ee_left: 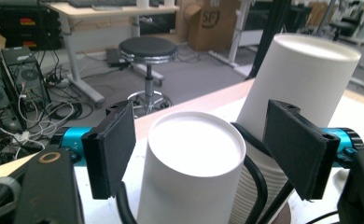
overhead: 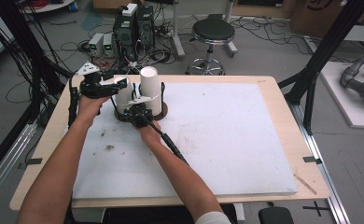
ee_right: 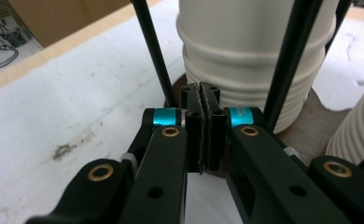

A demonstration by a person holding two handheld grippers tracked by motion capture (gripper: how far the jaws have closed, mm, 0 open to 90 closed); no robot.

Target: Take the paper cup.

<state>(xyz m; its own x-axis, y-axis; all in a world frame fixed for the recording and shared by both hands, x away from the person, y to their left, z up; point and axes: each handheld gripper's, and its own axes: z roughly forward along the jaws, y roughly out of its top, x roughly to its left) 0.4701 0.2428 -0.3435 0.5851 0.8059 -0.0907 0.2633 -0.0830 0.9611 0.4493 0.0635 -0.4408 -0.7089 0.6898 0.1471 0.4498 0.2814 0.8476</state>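
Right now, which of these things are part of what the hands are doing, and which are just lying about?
In the job:
left gripper, jaws open around the shorter cup stack
taller cup stack
cup holder
right gripper, shut

Lying about:
stool
computer boxes
floor cables

High view: fixed above the person's edge of the counter point(overhead: 245, 140), facing forward and down, far enough to take in the whole top.

Left gripper view: rides its gripper, very near, level with the short cup stack point(ee_left: 194, 163); tall cup stack point(ee_left: 301, 79) at 2 o'clock.

Right gripper view: low by the counter surface, close on the tall stack's base. All three share the stacks.
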